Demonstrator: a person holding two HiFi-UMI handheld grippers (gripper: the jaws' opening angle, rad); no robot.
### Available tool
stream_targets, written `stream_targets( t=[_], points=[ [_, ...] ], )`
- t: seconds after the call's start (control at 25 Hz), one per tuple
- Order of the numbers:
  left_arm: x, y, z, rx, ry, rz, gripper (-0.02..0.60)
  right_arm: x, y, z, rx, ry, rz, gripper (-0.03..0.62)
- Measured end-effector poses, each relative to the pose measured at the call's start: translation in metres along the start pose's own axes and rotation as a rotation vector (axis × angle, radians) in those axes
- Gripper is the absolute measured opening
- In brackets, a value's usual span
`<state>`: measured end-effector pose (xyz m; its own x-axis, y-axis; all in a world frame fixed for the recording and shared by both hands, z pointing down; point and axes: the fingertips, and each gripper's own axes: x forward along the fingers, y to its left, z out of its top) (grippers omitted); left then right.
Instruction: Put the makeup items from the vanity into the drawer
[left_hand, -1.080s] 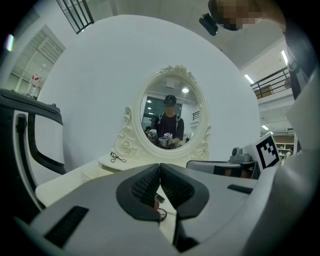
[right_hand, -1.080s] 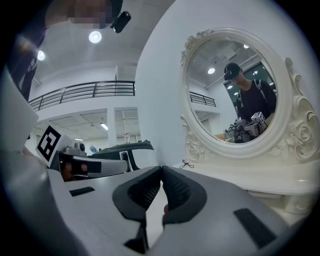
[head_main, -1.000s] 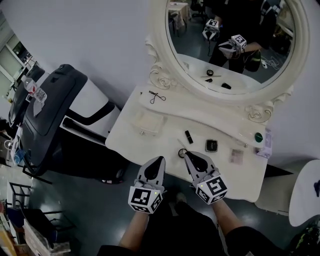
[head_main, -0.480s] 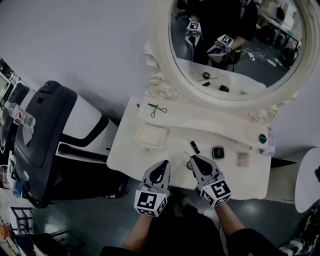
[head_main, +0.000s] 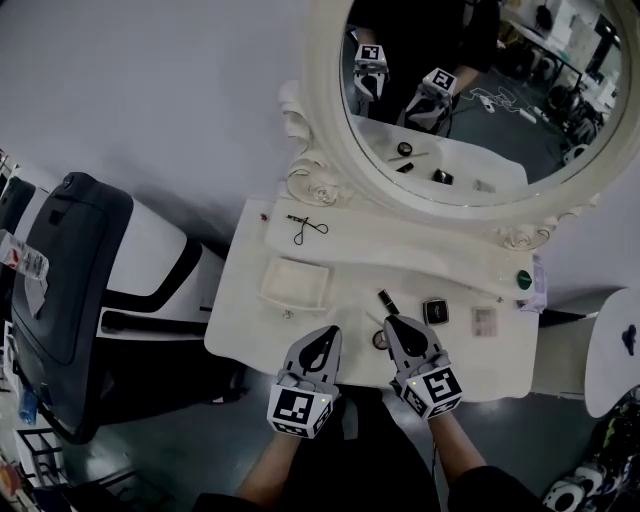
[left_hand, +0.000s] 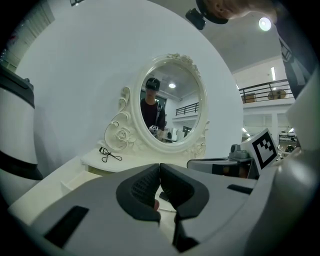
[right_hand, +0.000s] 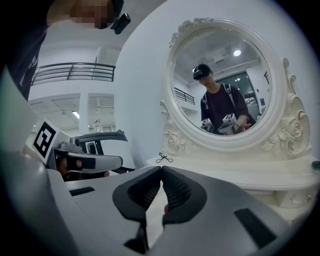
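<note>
On the white vanity (head_main: 300, 330) lie a black eyelash curler (head_main: 308, 229), a black lipstick (head_main: 387, 300), a square compact (head_main: 435, 312), a small round pot (head_main: 381, 340) and a flat palette (head_main: 485, 320). A shallow open drawer (head_main: 295, 283) sits in the left half of the top. My left gripper (head_main: 322, 335) hangs shut and empty over the front edge, just right of the drawer. Shut and empty too, my right gripper (head_main: 393, 325) has its tip beside the round pot. The curler (left_hand: 110, 156) also shows far off in the left gripper view and the curler (right_hand: 163, 159) in the right gripper view.
A big oval mirror (head_main: 330, 120) in a carved white frame stands at the back and reflects the person and both grippers. A green round lid (head_main: 518, 279) sits at the far right. A black and white chair (head_main: 90, 270) stands left of the vanity.
Both grippers have edged forward and down toward the vanity's front edge, side by side. Their jaws stay shut and nothing was picked up.
</note>
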<state>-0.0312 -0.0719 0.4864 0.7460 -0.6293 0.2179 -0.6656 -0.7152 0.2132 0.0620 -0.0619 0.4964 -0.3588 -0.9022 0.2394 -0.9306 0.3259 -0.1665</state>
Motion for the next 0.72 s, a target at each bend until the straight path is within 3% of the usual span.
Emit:
stream_targets(
  t=[0.24, 0.44, 0.72],
  points=[
    [0.027, 0.003, -0.017, -0.024, 0.021, 0.004, 0.015, 0.017, -0.028, -0.02, -0.008, 0.073, -0.027, 0.025],
    [0.051, 0.01, -0.038, -0.052, 0.04, 0.02, 0.015, 0.039, -0.056, -0.059, -0.016, 0.219, -0.028, 0.026],
    [0.071, 0.014, -0.063, -0.072, 0.057, 0.028, 0.015, 0.07, -0.088, -0.114, -0.056, 0.419, -0.028, 0.128]
  ],
)
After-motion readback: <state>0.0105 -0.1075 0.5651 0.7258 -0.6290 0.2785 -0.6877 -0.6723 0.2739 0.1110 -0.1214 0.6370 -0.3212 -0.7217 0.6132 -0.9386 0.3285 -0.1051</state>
